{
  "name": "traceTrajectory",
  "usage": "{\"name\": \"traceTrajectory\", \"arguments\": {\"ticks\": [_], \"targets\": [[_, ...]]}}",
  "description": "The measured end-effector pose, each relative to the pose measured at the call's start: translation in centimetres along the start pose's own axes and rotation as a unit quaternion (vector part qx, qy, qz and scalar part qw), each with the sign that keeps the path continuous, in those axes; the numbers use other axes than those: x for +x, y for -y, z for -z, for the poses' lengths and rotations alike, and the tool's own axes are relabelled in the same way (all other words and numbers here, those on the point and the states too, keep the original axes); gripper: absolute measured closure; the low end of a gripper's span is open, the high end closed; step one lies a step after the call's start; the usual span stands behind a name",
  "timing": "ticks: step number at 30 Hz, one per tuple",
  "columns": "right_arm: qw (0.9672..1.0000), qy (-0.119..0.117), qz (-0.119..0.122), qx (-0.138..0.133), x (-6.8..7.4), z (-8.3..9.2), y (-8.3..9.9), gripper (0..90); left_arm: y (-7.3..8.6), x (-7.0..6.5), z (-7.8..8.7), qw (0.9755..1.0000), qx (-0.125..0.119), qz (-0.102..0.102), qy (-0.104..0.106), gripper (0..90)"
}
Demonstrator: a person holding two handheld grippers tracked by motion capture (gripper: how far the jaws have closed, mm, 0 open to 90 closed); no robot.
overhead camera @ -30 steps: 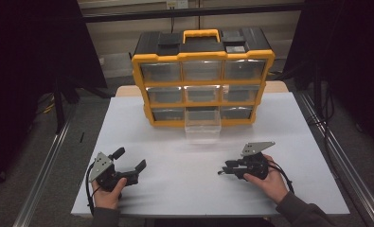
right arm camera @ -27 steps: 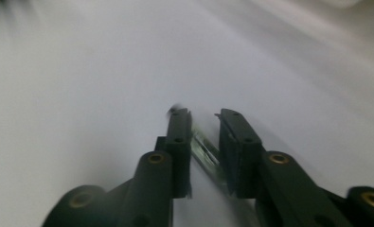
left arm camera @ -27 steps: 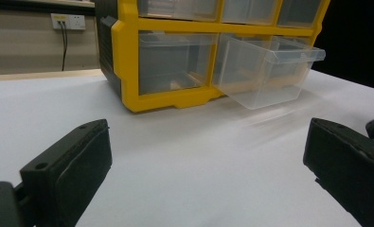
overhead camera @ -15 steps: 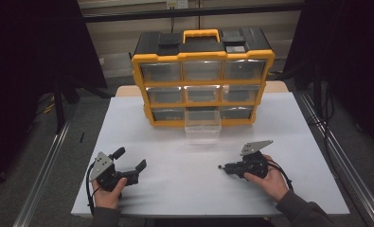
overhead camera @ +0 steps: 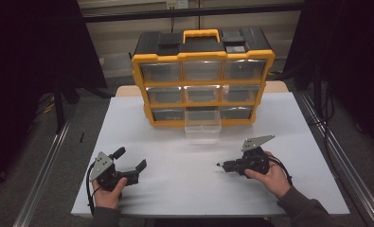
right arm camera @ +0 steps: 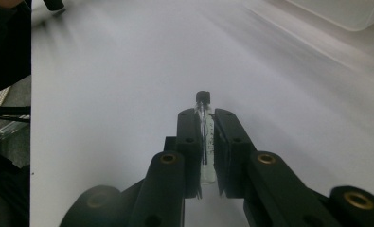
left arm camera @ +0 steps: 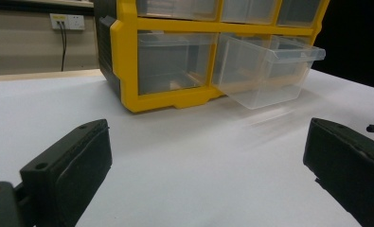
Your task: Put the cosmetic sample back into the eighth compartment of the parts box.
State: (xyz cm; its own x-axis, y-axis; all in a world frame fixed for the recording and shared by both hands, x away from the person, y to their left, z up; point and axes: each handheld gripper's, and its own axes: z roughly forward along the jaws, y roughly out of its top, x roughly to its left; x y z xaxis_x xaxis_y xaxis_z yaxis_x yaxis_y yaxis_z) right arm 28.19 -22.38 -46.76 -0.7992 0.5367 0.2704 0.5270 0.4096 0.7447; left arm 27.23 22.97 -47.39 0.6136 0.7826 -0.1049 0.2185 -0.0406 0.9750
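now right tongs (right arm camera: 206,124) clamp a small glass vial (right arm camera: 204,137) over the table (right arm camera: 104,94).

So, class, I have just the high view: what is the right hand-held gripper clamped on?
Observer: The right hand-held gripper holds a small clear vial with a black cap, pinched lengthwise.
Operator: Cap in or out?
Observer: Cap sticks out past the fingertips.
Operator: And the pulled-out drawer?
Observer: The clear drawer, bottom row, looks empty from the left gripper view.
Operator: Left one?
Observer: The left hand-held gripper is wide open above bare table.
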Motion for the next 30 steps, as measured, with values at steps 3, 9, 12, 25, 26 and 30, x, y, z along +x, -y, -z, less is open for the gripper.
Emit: {"name": "traceTrajectory", "arguments": {"ticks": [3, 9, 12, 25, 26, 30], "targets": [[1.0, -0.002, 0.002, -0.005, 0.0, 0.3, -0.4, 81.1, 0.0, 0.2, 0.1, 1.0, 0.004, -0.008, -0.002, 2.0], [0.9998, -0.014, -0.003, -0.012, -0.2, 0.6, -0.8, 81.1, 0.0, 0.1, 0.0, 1.0, 0.0, 0.0, 0.004, 2.0], [0.9999, -0.017, 0.0, -0.003, -0.2, 0.5, -1.0, 81.1, 0.0, 0.1, -0.1, 1.0, 0.0, 0.0, 0.004, 2.0], [0.9996, -0.024, 0.011, -0.005, 0.1, 1.3, -2.5, 81.1, 0.0, 0.1, 0.0, 1.0, 0.001, -0.002, 0.0, 2.0], [0.9996, -0.025, 0.014, -0.005, 0.1, 1.4, -2.6, 81.1, 0.0, 0.1, 0.0, 1.0, 0.001, -0.001, 0.0, 2.0], [0.9995, -0.028, 0.014, -0.004, 0.2, 1.5, -3.1, 81.1, 0.0, 0.1, 0.0, 1.0, -0.002, 0.003, -0.002, 2.0]]}}
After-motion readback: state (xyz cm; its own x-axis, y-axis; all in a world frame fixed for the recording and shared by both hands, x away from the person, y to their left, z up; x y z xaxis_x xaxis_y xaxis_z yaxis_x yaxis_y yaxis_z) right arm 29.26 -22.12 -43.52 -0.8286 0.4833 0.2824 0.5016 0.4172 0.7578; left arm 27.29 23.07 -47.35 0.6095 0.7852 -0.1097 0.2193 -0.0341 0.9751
